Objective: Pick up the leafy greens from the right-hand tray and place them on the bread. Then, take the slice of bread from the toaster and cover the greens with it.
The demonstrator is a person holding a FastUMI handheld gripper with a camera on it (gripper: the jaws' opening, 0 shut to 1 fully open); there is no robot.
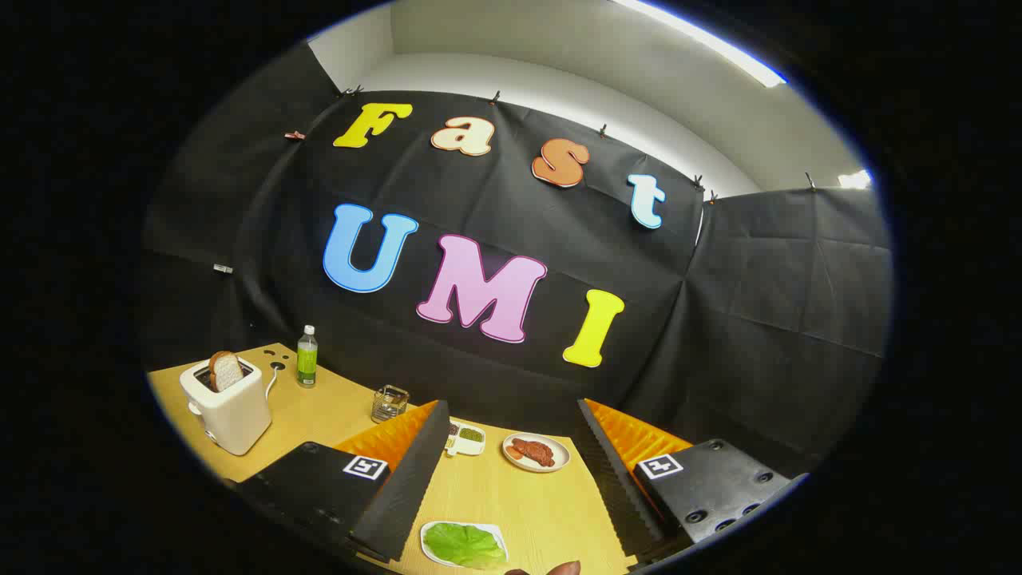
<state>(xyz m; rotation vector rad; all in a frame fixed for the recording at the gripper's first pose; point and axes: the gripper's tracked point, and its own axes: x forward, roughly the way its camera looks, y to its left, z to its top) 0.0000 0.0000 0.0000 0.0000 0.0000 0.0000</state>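
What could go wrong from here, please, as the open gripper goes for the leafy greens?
The leafy greens lie flat on their tray between the open gripper fingers, so the tips may scrape the tray instead. The bread slice stands far off in the toaster, which could tip when pulled.

A green bottle stands on the table at lower left, a small glass to its right. Toward the lower centre sit a small white dish of dark bits and a plate of reddish meat.
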